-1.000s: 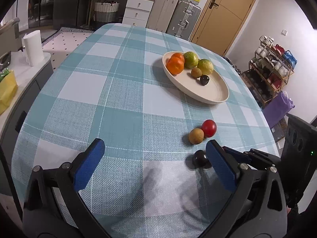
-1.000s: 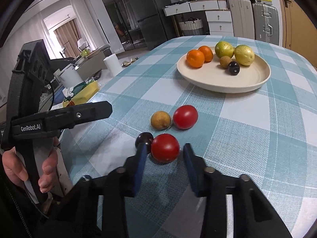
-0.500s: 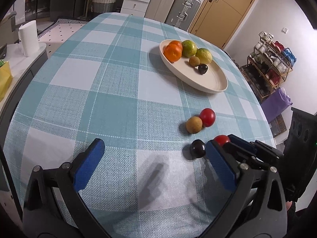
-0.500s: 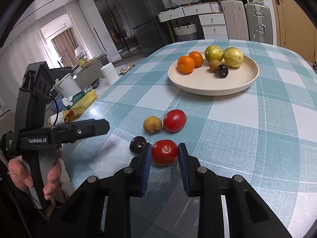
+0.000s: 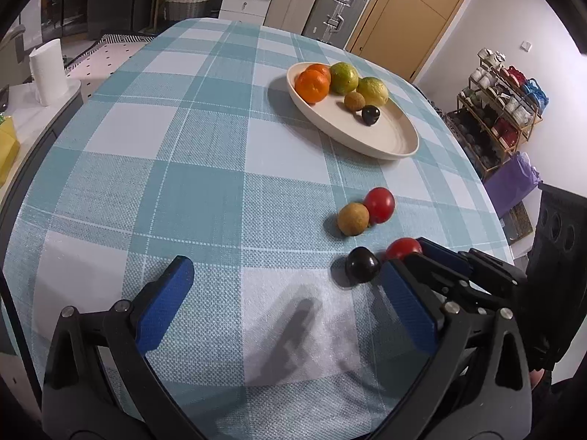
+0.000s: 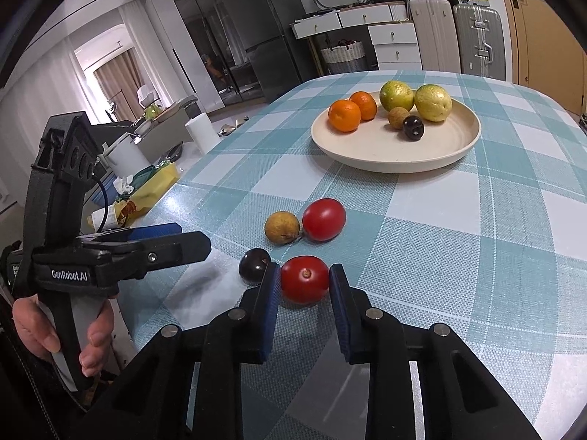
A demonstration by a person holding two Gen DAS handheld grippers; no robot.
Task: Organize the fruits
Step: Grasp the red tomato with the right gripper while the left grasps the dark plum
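Note:
My right gripper [image 6: 303,281] is shut on a red tomato [image 6: 304,284] that rests on the checked tablecloth; the same tomato [image 5: 403,248] shows between its fingers in the left wrist view. A dark plum [image 6: 254,266] lies just left of it. Beyond them sit a tan longan [image 6: 282,227] and a second red tomato [image 6: 324,219], touching each other. A cream plate [image 6: 385,154] farther back holds two oranges, two green-yellow citrus, a longan and a plum. My left gripper [image 5: 282,300] hovers open over bare cloth, left of the plum [image 5: 362,264].
The table's left edge borders a counter with a paper towel roll [image 6: 200,132] and a yellow bag [image 6: 150,190]. A hand [image 6: 55,333] grips the left tool's handle. A shelf rack [image 5: 502,110] and a purple bag [image 5: 511,183] stand past the right edge.
The right gripper's fingers have closed in from beside the red tomato to press on it. The left gripper has stayed open in nearly the same place.

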